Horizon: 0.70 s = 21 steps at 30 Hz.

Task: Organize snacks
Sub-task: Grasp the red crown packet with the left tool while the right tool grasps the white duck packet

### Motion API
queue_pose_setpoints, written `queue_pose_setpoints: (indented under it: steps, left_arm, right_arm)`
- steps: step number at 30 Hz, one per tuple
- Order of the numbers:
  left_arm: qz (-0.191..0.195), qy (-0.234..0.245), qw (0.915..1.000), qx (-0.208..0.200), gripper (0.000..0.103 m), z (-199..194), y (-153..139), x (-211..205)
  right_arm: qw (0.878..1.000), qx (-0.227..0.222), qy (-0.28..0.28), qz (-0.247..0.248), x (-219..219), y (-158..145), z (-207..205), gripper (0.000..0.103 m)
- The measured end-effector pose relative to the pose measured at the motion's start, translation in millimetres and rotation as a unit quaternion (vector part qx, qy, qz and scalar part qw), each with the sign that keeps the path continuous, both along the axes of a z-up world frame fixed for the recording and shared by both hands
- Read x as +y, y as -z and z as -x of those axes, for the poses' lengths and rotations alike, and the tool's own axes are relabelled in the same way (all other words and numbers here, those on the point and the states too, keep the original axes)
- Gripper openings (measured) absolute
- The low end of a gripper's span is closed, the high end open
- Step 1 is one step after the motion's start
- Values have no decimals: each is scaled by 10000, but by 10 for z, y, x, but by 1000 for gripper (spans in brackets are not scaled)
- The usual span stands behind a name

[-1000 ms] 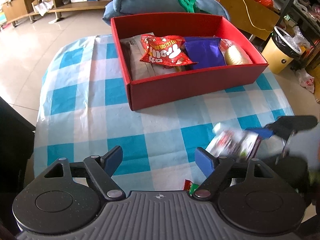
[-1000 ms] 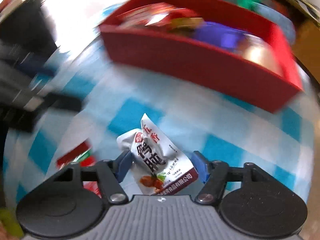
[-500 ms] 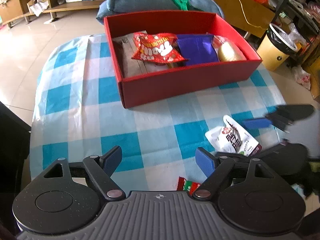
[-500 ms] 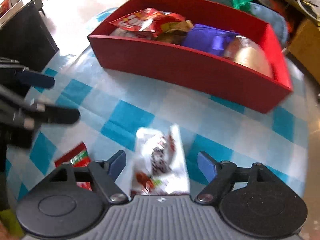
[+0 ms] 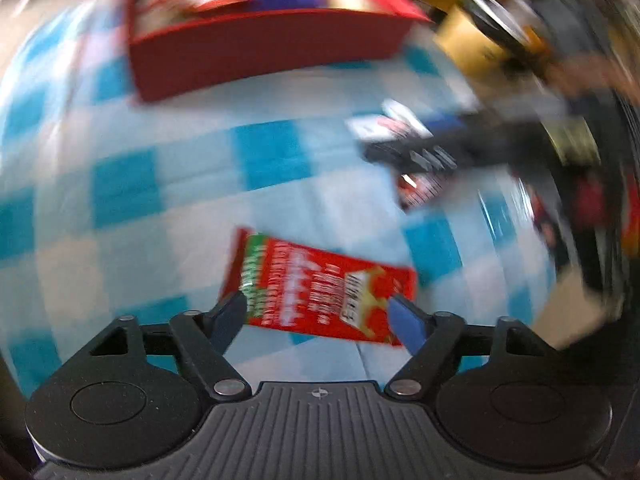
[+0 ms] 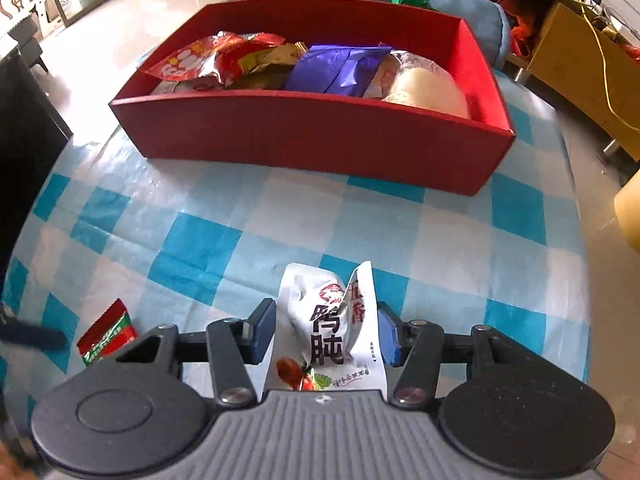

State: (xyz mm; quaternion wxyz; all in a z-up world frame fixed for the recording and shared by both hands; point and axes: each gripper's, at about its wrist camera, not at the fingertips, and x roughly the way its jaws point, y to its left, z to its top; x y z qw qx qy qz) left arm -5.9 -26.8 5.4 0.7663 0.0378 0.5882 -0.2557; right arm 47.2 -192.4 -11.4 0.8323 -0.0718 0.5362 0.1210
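Right wrist view: right gripper [image 6: 326, 334] closed on white snack pouch [image 6: 332, 332], blue pads pressing both sides, pouch crumpled and standing up between them; jaws have just been closing. Red box [image 6: 320, 136] at 12 o'clock on blue-checked tablecloth [image 6: 192, 256], already holding a red bag [image 6: 212, 58], a purple packet [image 6: 340, 66] and a pale wrapped item [image 6: 424, 88]. Red-green sachet [image 6: 107, 333] lies flat at 9 o'clock of the gripper.

Left wrist view, heavily blurred: left gripper [image 5: 318, 314] at medium width, jaws just been closing, straddling the red-green sachet [image 5: 320, 292]; contact cannot be told. Right gripper [image 5: 404, 152] with pouch at 2 o'clock; box [image 5: 260, 44] at 12.
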Motion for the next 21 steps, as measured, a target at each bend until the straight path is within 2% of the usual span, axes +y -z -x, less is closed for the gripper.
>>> queue_pose_setpoints:
  steps: [2,3,5,7,10,14,16,18,19,21]
  left_arm:
    - [-430,726,9944,-642,78,93,-75,-174]
    - [-610,1284,9855,-926,78,138,-110,-260]
    - [-858,2198,9645,-1186,79,192,-148,-368]
    - [-984,2998,9418,-1162,79,235,-125,-420]
    - [-1155,3946,9043,-1147,80,328,-34,-538]
    - [-1296,4739,8651,-1006,80,340,217,-668]
    - [-1338,5100,8449,-901,84,331,351,-724]
    - [-1525,5365,8211,-1210,89,356,450,-761]
    - [-1548,5400,8191,-1165,91,335,490,-770]
    - [-1388,5100,8430,-994,89,240,502,-767]
  right_arm:
    - [10000,3,-32,-28,-20,-24,26,50]
    - [10000,5,-37,-54,-33,-44,48,51]
    - [9999,45,-32,-108,-22,-32,49,51]
    - [9999,64,-29,-133,-13,-20,50,51]
    - [9997,121,34,-217,-34,-10,29,51]
    - [9992,235,97,-309,-50,25,-26,51]
    - [9989,287,123,-348,-70,45,-43,51]
    - [9986,336,167,-377,-98,61,-55,51]
    - [9984,347,192,-401,-115,63,-61,51]
    - [9981,347,269,-437,-159,54,-77,51]
